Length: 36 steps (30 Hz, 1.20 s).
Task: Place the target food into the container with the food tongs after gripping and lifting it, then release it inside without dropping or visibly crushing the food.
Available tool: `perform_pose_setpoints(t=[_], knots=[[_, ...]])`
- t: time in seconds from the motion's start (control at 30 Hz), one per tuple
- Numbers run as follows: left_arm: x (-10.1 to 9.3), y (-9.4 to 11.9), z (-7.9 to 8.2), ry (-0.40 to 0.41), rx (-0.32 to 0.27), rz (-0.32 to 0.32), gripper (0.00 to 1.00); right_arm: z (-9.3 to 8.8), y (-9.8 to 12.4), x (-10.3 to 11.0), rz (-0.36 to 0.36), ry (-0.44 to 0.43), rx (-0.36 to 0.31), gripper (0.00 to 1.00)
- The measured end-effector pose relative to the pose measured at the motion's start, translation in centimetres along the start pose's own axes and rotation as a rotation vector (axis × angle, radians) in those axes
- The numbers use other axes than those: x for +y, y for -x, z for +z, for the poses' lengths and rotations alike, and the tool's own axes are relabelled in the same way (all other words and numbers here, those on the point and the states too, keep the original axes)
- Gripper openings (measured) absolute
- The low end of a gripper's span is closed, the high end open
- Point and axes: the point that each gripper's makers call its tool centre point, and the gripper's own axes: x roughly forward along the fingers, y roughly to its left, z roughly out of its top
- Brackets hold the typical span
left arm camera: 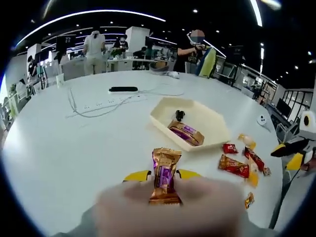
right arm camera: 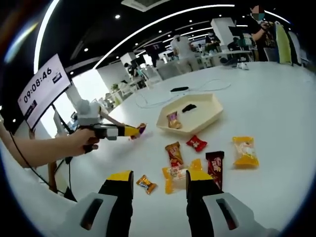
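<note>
My left gripper is shut on a brown-and-purple wrapped snack, held upright above the white table, short of the cream hexagonal tray. In the tray lie a similar purple snack and a small black object. In the right gripper view, a hand holds the left gripper to the left of the tray. My right gripper is open above loose snacks, with nothing between its jaws.
Several loose snacks lie right of the tray: a red one, an orange-brown one, a dark red one, a yellow one. A black block and white cables lie further back. People stand at far desks.
</note>
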Motion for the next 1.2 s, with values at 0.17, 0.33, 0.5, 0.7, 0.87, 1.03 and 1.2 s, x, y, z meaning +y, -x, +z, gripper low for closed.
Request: perform_pose_setpoints(t=[0.17, 0.33, 0.5, 0.7, 0.87, 1.03, 1.2], knots=[[-0.7, 0.6, 0.4, 0.081, -0.022, -0.022, 0.19, 0.0, 0.0, 0.1, 0.004, -0.001, -0.001, 0.42], [-3.0, 2.2, 1.3, 0.171, -0.074, -0.086, 0.19, -0.1, 0.1, 0.2, 0.006, -0.012, -0.002, 0.42], [-4.0, 3.2, 1.9, 0.172, -0.106, -0.100, 0.19, -0.1, 0.3, 0.4, 0.010, -0.005, -0.004, 0.42], [-4.9, 4.4, 3.0, 0.164, -0.150, -0.093, 0.19, -0.2, 0.5, 0.6, 0.017, -0.001, -0.006, 0.42], [-5.5, 5.3, 3.7, 0.137, -0.175, -0.073, 0.19, -0.3, 0.6, 0.8, 0.027, -0.027, -0.016, 0.42], [-5.9, 5.5, 3.9, 0.127, -0.184, -0.068, 0.19, -0.5, 0.9, 1.2, 0.041, -0.016, -0.011, 0.42], [-6.4, 6.7, 4.6, 0.144, -0.228, -0.061, 0.19, -0.6, 0.9, 1.5, 0.050, 0.006, 0.002, 0.42]])
